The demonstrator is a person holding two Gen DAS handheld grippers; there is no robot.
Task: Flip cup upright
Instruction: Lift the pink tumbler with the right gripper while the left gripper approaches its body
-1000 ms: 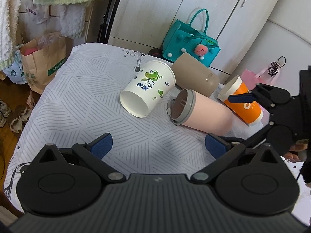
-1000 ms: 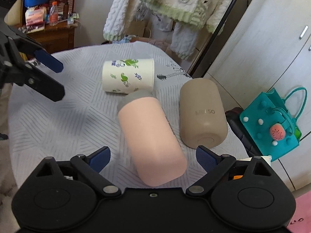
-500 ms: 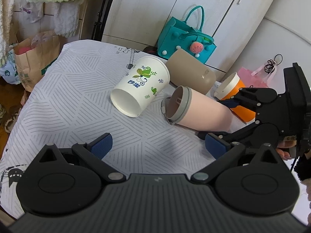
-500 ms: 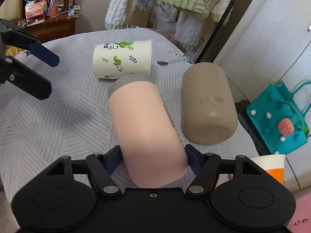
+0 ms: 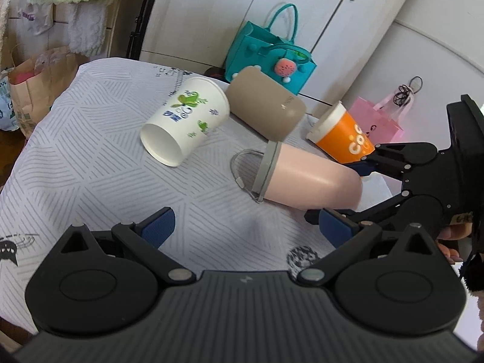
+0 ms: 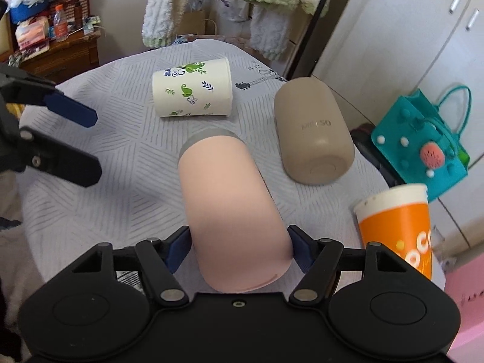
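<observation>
Pink cup [image 6: 233, 211] now sits clenched at its base between the right tool's [image 6: 239, 248] pads, rim tipped up off the desk [image 5: 90, 166]; a second ago untouched. Left tool [image 5: 245, 227] stays released.

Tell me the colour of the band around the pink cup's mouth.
Grey. The band circles the open end of the pink cup, clearest in the left wrist view.
</observation>
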